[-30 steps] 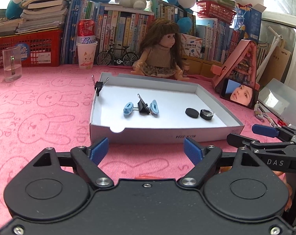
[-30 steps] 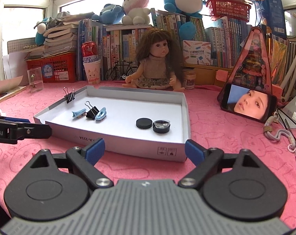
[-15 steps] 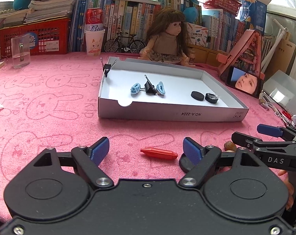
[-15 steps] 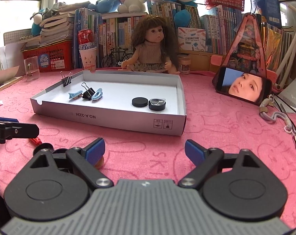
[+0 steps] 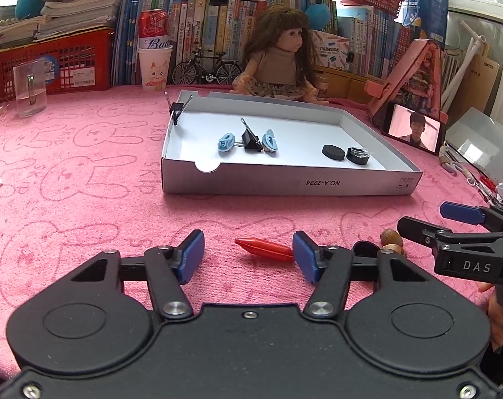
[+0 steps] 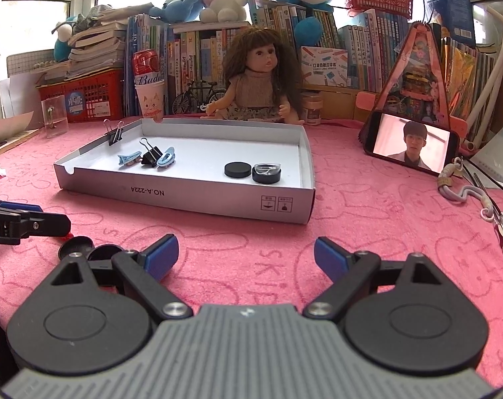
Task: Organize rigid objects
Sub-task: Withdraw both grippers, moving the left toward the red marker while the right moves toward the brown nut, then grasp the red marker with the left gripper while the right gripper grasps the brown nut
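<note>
Left gripper closing around a red clip.
Pads not yet pressing; right gripper stands apart, empty.

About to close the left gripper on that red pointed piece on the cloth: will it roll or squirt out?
The red piece looks like smooth, stiff plastic, tapered to a point, so it may slide out towards its thin end. Lying on its side, it could roll, though the towel should damp that. It looks light. The left gripper has just been closing, pads not yet pressing.
</note>
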